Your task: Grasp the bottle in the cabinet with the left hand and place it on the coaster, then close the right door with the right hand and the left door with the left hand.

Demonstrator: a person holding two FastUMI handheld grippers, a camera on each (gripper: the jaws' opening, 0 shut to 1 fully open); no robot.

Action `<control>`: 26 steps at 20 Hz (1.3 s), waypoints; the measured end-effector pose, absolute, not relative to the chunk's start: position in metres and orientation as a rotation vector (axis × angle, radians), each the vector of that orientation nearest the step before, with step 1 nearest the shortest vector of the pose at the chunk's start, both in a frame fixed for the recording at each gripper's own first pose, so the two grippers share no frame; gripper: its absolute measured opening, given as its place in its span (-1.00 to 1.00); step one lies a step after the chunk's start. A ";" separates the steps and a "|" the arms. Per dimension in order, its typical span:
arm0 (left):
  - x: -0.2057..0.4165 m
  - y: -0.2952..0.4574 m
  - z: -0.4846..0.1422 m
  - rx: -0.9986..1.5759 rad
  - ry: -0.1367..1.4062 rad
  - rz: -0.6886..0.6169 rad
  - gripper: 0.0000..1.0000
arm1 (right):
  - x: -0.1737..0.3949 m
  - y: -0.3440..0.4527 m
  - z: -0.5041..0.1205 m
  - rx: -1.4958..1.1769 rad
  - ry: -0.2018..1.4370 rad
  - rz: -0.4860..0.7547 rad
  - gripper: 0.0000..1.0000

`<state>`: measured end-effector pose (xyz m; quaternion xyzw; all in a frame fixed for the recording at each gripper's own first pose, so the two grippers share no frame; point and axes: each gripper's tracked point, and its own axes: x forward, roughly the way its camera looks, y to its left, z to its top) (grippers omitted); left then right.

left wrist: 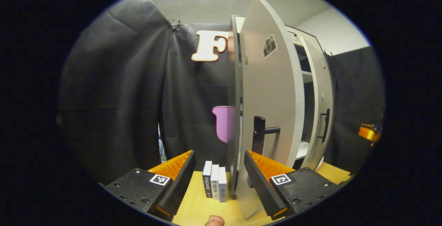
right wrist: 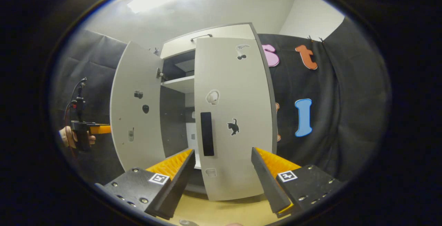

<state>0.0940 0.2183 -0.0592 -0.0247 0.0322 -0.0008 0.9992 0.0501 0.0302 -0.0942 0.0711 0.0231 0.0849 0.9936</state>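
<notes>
black cloth hangs behind a tall pale grey cabinet [right wrist: 210, 43] standing on a light wooden tabletop [left wrist: 200, 208], with both doors swung partly open. neither the bottle nor the coaster can be made out, so the doors look like the things in hand. the left grey door panel [left wrist: 269, 91] is a thin, stiff, light board on hinges that should swing easily; its dark bar handle [left wrist: 262, 133] is the natural hold, or a flat push on the face. the right grey door panel [right wrist: 231, 115] with a black cat sticker has a dark handle strip [right wrist: 206, 133]. the left gripper [left wrist: 217, 174] points level at the left door's edge, jaws spread wide and empty, near three small books [left wrist: 214, 184]. the right gripper [right wrist: 221, 170] faces the right door squarely, jaws likewise apart, holding nothing.
</notes>
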 end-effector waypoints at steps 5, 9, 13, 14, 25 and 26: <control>0.093 0.220 -0.057 0.002 0.054 0.101 0.79 | 0.051 0.029 -0.097 0.133 0.052 0.177 0.97; 0.091 0.198 -0.058 -0.006 0.059 0.066 0.79 | 0.060 0.030 -0.090 0.146 0.034 0.178 0.87; 0.093 0.175 -0.058 -0.018 0.060 0.040 0.82 | 0.066 0.038 -0.094 0.159 0.052 0.178 0.97; 0.094 0.170 -0.057 -0.017 0.057 0.043 0.82 | 0.067 0.040 -0.093 0.157 0.052 0.179 0.87; 0.103 0.130 -0.058 -0.050 0.062 -0.013 0.82 | 0.066 0.028 -0.097 0.138 0.059 0.147 0.97; 0.104 0.127 -0.058 -0.052 0.060 -0.018 0.82 | 0.066 0.026 -0.097 0.138 0.061 0.142 0.97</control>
